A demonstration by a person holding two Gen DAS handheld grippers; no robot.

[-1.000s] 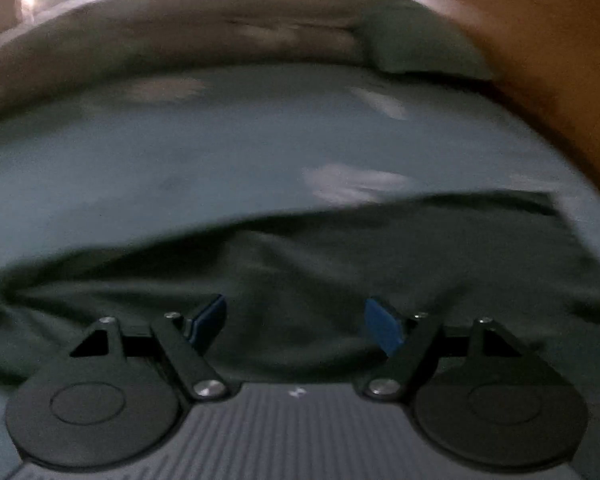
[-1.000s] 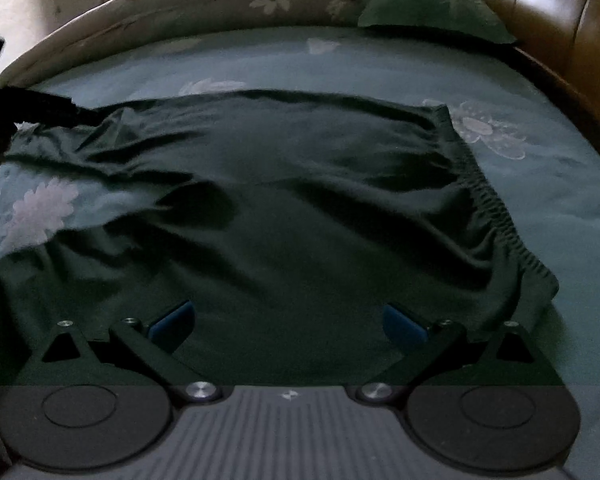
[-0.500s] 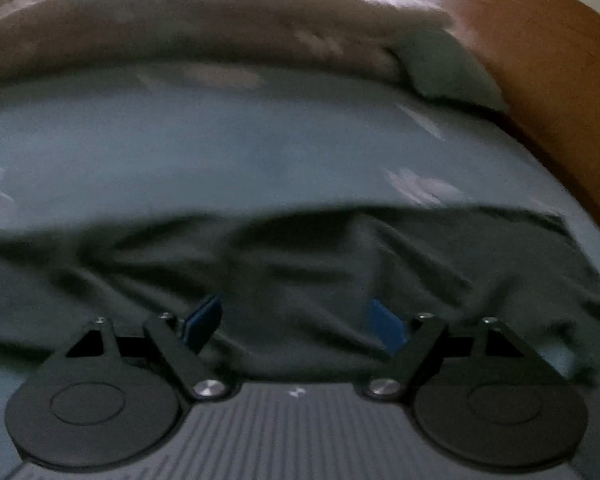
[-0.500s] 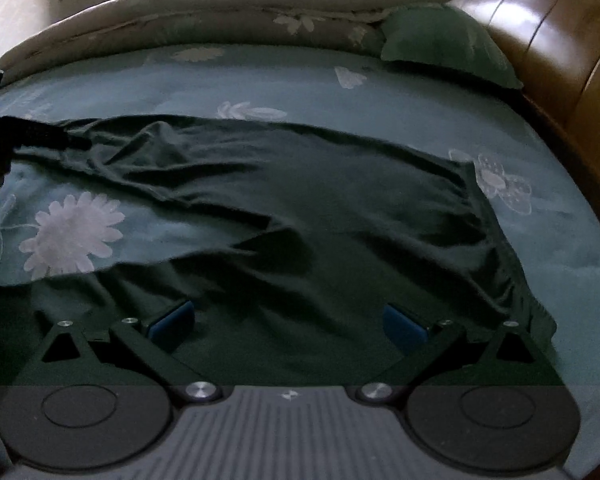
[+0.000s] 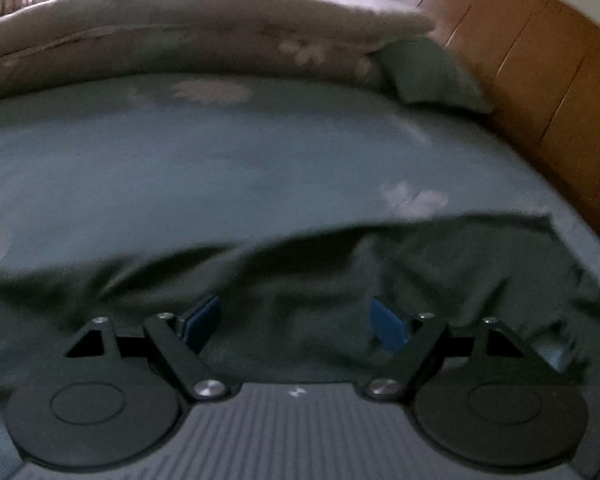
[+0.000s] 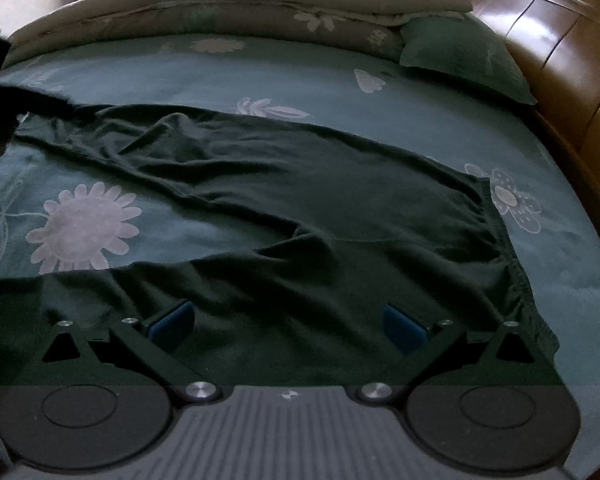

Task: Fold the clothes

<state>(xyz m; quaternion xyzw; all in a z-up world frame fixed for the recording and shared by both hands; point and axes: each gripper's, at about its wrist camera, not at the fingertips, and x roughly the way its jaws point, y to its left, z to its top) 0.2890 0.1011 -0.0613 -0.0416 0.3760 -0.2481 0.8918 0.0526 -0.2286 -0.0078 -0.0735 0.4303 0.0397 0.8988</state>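
Right wrist view: a dark green garment [image 6: 300, 216] lies spread and wrinkled on a bed, a pair of trousers by its shape, with an elastic gathered waistband [image 6: 508, 256] at the right and two legs running off to the left. The far leg stretches toward the far left edge of the picture; the near leg runs along the near side, and a wedge of bedsheet [image 6: 180, 80] with a large white flower shows between them. The right tool [image 6: 288, 322] hangs over the near part of the cloth with its blue pads [image 6: 404, 326] spread wide apart, pinching nothing.

In the left wrist view, which is blurred, the same garment [image 5: 300, 280] fills the near part of the picture, its far edge running across the teal sheet [image 5: 180, 168]. The left tool [image 5: 296, 320] is above the cloth, its blue pads [image 5: 386, 326] likewise well apart and gripping nothing.

Beyond the garment, a folded pale quilt [image 6: 236, 4] lies along the far side of the bed, a green pillow [image 6: 464, 56] sits at the far right just beside it, and a brown wooden headboard [image 6: 560, 56] rises at the right.
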